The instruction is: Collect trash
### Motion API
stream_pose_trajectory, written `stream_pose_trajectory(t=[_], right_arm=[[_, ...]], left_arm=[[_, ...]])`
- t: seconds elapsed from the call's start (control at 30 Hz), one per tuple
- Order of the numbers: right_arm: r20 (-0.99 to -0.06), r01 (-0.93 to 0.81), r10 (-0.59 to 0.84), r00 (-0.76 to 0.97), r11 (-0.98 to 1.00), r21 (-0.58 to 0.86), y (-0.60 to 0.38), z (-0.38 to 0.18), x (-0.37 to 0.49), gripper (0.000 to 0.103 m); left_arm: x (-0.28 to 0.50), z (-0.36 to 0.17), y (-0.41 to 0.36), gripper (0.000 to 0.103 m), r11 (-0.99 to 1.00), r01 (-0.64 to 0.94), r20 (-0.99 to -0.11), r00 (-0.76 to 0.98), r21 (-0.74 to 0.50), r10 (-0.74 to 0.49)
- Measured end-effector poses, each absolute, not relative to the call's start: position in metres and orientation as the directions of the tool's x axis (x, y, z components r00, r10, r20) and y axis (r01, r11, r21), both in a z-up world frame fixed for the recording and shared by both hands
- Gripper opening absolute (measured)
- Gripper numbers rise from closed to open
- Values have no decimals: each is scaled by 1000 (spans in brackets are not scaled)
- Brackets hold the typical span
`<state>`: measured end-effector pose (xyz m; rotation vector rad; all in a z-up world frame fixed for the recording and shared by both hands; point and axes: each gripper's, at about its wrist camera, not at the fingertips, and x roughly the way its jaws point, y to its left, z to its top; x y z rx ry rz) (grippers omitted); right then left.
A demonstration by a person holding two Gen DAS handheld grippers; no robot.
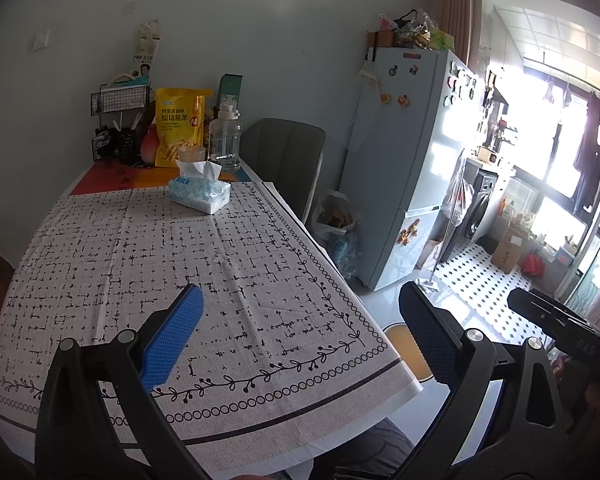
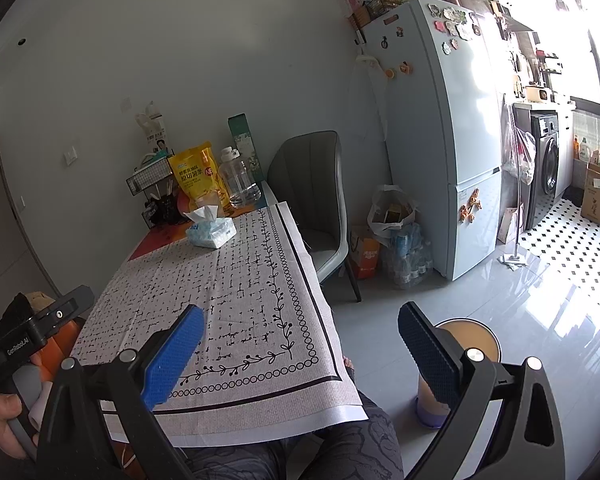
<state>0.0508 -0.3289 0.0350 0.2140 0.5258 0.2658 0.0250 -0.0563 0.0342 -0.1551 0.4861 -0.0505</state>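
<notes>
- No loose trash shows on the tablecloth [image 1: 204, 264]; its patterned surface lies bare through the middle of both frames. The likeliest receptacle, a round tan-topped bin [image 2: 470, 338], stands on the floor at lower right, just off the table's near corner.
- Left gripper [image 1: 302, 336] has its jaws spread wide, nothing between the blue pads. Right gripper [image 2: 300, 344] is likewise wide apart and empty.
- Risk: with no obvious target, a gripper may go for the tissue pack [image 1: 200, 194] in the upper middle, which looks in use, not trash.
- Risk: behind it the yellow snack bag [image 1: 180, 126] and clear water bottle [image 1: 225, 140] stand close together; a reach there could topple either.
- Risk: the cloth overhangs the near edge; a pad dragging on it could pull everything along.
- Right wrist view alone shows the bin's body, the person's patterned lap at bottom centre, a hand [image 2: 2, 420] on the other handle at lower left, and floor bags beside the fridge [image 2: 452, 128].
- Left wrist view shows only a sliver of the bin, but more cloth on the left.
</notes>
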Motion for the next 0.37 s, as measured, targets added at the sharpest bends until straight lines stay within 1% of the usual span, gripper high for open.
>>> stream_pose_trajectory(t=[0.23,0.37], right_arm=[[-465,-196,304,831,944,267,-330,35,50,95],[-479,-189,302,824,944,271,-332,34,54,95]], left_arm=[[37,32,-53,97,983,16,-485,868,-182,-104],[32,31,-45,97,978,14,-456,883,-207,-109]])
